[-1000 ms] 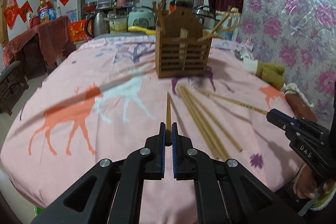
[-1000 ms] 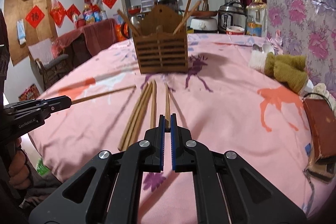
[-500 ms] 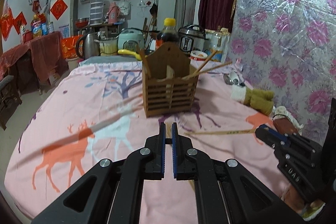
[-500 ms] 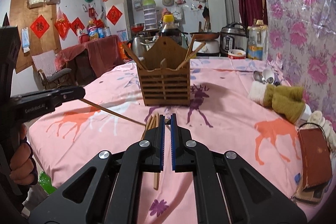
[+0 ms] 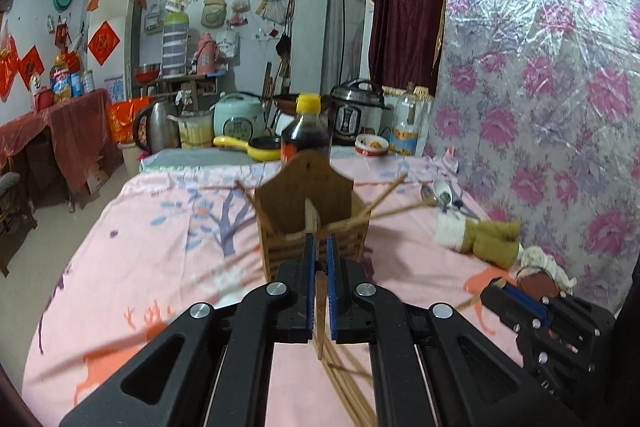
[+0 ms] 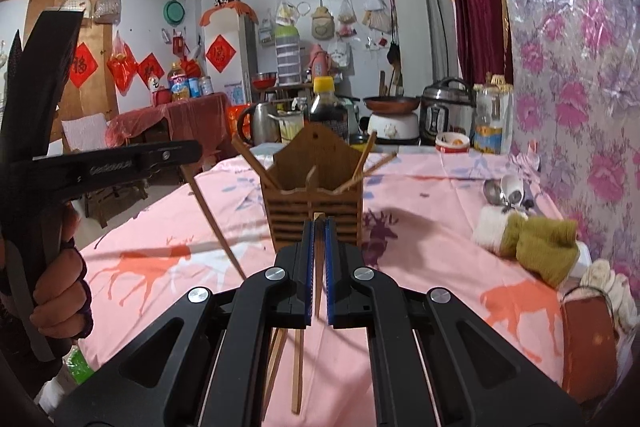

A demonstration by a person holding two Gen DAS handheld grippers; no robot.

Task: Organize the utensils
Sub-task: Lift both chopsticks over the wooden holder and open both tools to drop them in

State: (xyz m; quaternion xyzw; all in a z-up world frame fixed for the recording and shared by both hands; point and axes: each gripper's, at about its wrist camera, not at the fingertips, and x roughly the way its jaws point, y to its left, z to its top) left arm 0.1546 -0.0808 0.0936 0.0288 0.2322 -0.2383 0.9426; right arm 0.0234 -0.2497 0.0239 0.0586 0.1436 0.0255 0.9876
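Your left gripper (image 5: 318, 251) has its fingers clamped on a single chopstick (image 5: 320, 311), whose lower end pokes out beneath the blue pads while its upper part is lost against the wooden utensil holder (image 5: 312, 223) straight ahead on the worktop (image 5: 168, 239). From the right wrist view that same left gripper (image 6: 188, 151) shows at the far left edge, the chopstick (image 6: 218, 227) slanting down from it, and your hand (image 6: 60, 291) on the handle is partly cut off by the frame. The holder (image 6: 316, 195) already has several sticks leaning out of its compartments; which slot each sits in is hard to tell. Your right gripper (image 6: 318, 239) is likewise closed on one chopstick (image 6: 319, 267), its tip just showing above the pads. More loose chopsticks (image 6: 296, 371) lie on the pink cloth beneath, mostly hidden behind the gripper body. To the right, a rolled olive-and-white cloth (image 6: 532, 243) rests near the wall, and a brown case (image 6: 588, 339) is cropped at the edge.
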